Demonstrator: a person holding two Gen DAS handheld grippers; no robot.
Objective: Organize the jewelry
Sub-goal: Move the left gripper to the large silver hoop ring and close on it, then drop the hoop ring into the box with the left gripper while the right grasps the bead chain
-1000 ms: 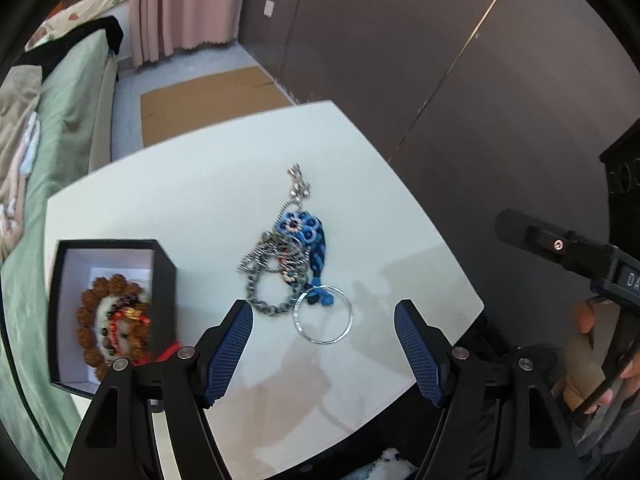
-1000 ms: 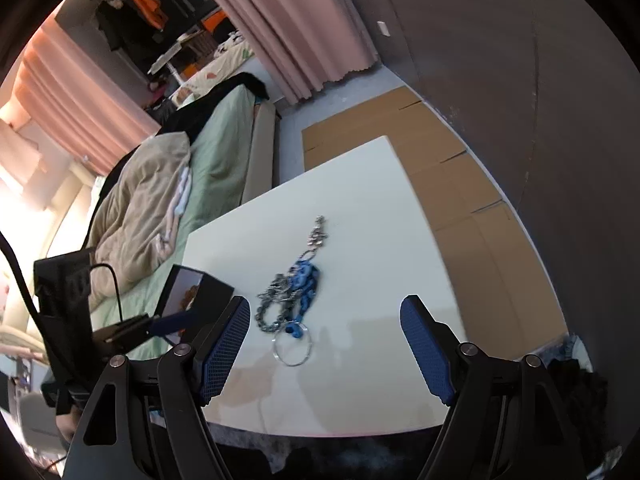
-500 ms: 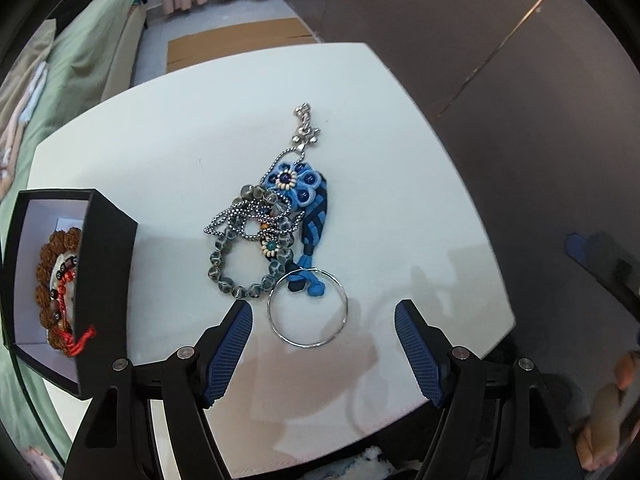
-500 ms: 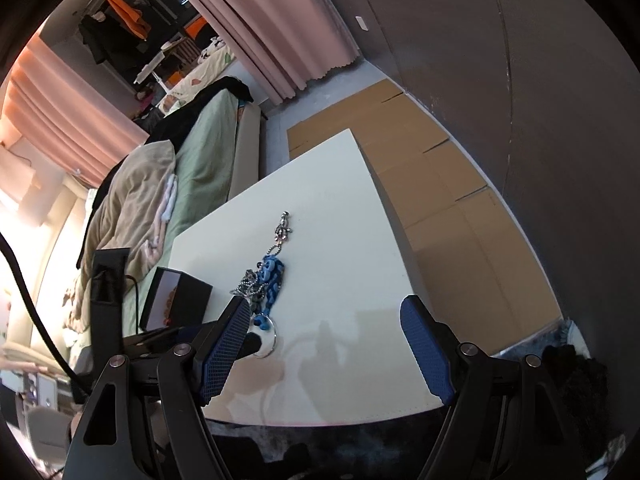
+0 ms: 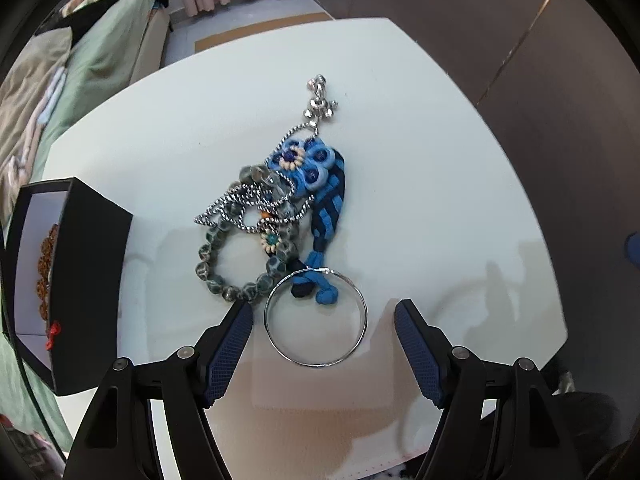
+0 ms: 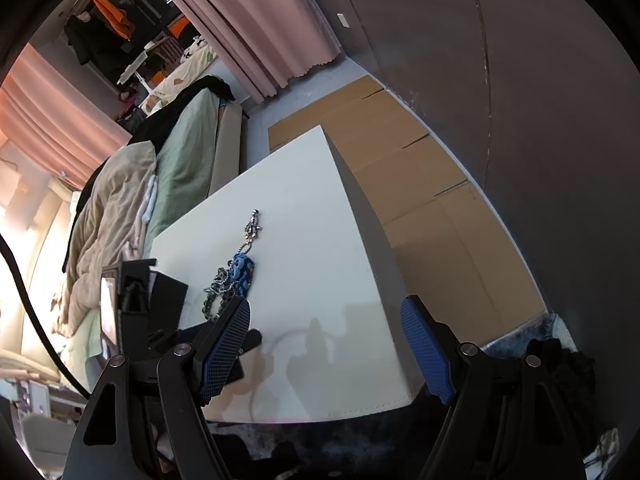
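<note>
Two hand-held grippers stand with their jaws spread wide and nothing between the blue pads; the left hand-held gripper [image 5: 323, 320] points steeply down at a white tabletop [image 5: 420, 168], its tips on either side of the near part of a plain silver bangle [image 5: 316, 317] that lies flat there, and whether the pads touch the surface cannot be told; the bangle's far rim overlaps the knotted ends of a blue braided cord bracelet [image 5: 326, 208], which bears a cluster of pale-blue fabric flowers; tangled beside and partly under it are a grey-green beaded bracelet [image 5: 218, 276] and a twisted silver chain [image 5: 240, 204] that runs up to a small silver charm [image 5: 320, 98] at the far end of the heap; well to the left, at the tabletop's edge, sits an open black jewelry box [image 5: 86, 280] with a pale lining (brown beads and a scrap of red cord show inside, mostly hidden by its wall); the right hand-held gripper [image 6: 325, 322] is held farther back over the tabletop's near right part, empty, looking across the same heap toward a bed [image 6: 180, 148] with green and beige covers, pink curtains [image 6: 256, 28], and flattened cardboard [image 6: 420, 208] on the floor beside a dark wall.
</note>
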